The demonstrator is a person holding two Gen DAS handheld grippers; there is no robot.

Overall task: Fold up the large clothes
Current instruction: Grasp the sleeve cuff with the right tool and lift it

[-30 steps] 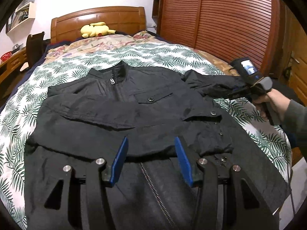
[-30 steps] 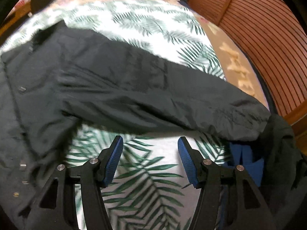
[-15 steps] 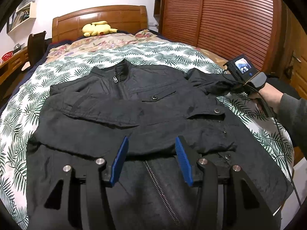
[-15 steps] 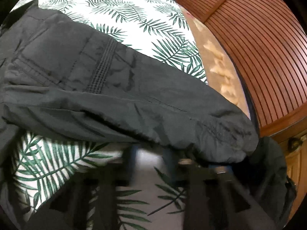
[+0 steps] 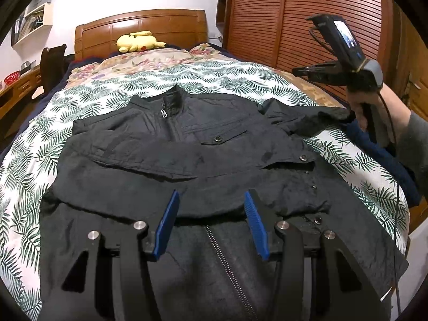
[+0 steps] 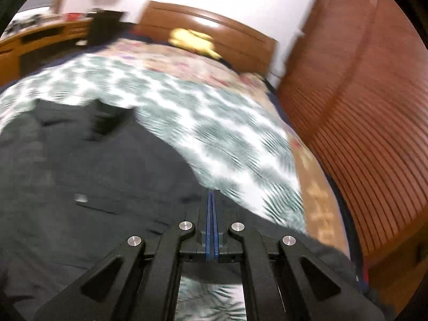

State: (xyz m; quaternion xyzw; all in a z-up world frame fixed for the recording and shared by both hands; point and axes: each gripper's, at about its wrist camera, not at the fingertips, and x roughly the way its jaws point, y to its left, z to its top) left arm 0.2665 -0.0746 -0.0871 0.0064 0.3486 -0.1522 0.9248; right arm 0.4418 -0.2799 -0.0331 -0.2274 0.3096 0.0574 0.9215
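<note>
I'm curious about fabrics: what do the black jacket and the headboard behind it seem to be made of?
The black jacket looks like a thin woven synthetic or cotton blend with a matte finish: it creases finely, and has a metal zip and snap buttons. The headboard looks like varnished reddish-brown wood, since its panels shine under the light.

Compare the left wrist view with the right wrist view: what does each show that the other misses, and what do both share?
Left wrist only: the zipper, the sleeve folded across the chest, the open left gripper, and a hand holding the right gripper raised.
Right wrist only: the right gripper's blue pads pressed together, seen close, in a blurred picture.
Both: the black jacket, leaf-print bedspread, wooden headboard, yellow plush toy and slatted wardrobe.
</note>
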